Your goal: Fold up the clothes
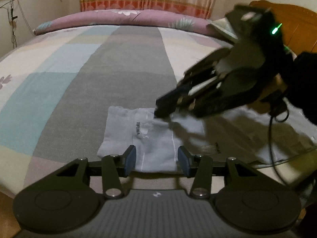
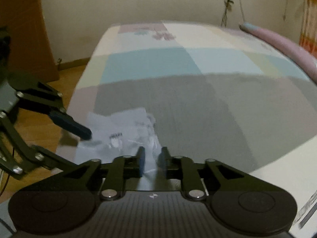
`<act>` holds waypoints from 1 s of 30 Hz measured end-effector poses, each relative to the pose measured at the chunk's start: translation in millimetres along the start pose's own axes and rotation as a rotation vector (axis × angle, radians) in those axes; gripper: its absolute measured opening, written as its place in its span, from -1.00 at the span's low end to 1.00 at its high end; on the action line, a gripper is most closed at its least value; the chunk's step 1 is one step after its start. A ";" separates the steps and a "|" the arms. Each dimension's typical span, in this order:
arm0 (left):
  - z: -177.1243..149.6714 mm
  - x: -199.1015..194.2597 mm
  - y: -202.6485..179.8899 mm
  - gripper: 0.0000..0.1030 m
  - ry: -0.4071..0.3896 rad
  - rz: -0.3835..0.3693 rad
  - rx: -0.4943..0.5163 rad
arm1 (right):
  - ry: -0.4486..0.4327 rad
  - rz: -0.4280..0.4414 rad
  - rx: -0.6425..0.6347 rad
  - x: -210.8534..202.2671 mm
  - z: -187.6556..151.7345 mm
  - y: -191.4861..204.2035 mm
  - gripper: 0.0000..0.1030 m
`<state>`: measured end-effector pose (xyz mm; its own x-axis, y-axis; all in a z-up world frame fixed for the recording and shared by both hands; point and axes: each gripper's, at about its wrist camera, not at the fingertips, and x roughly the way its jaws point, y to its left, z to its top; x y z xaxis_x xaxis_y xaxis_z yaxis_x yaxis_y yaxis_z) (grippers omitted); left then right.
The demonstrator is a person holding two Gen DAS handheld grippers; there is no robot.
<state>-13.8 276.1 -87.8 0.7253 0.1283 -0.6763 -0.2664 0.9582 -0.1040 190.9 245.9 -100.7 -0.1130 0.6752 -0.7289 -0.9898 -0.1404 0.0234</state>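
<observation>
Both tongs are hanging open: left gripper [image 1: 156, 159] straddling folded pale garment [image 1: 138, 136] on bed [image 1: 126, 75], right gripper [image 2: 151, 161] w/ jaws apart over its edge. Fold seems finished; next prob. needs smoothing.

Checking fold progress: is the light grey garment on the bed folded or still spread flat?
Folded: the light grey garment lies as a compact rectangle on the bed, layered edges showing across its top.
</observation>
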 end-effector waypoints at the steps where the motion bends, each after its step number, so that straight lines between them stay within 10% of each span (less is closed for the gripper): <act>1: -0.7 -1.0 0.0 -0.09 -0.006 -0.003 0.005 | -0.006 -0.009 -0.015 0.9 -3.3 3.0 -0.54; 17: -8.2 12.8 13.3 -0.03 0.005 0.008 -0.043 | -0.081 -0.237 -0.517 2.6 -32.4 67.9 -0.57; 30: -7.2 11.1 10.6 -0.01 -0.011 0.012 -0.021 | -0.016 -0.051 -0.194 -3.6 -9.1 21.6 -0.91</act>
<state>-13.2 285.9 -101.7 0.7286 0.1425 -0.6699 -0.2883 0.9510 -0.1113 170.7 233.9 -103.8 -0.0666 0.6964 -0.7145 -0.9592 -0.2418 -0.1463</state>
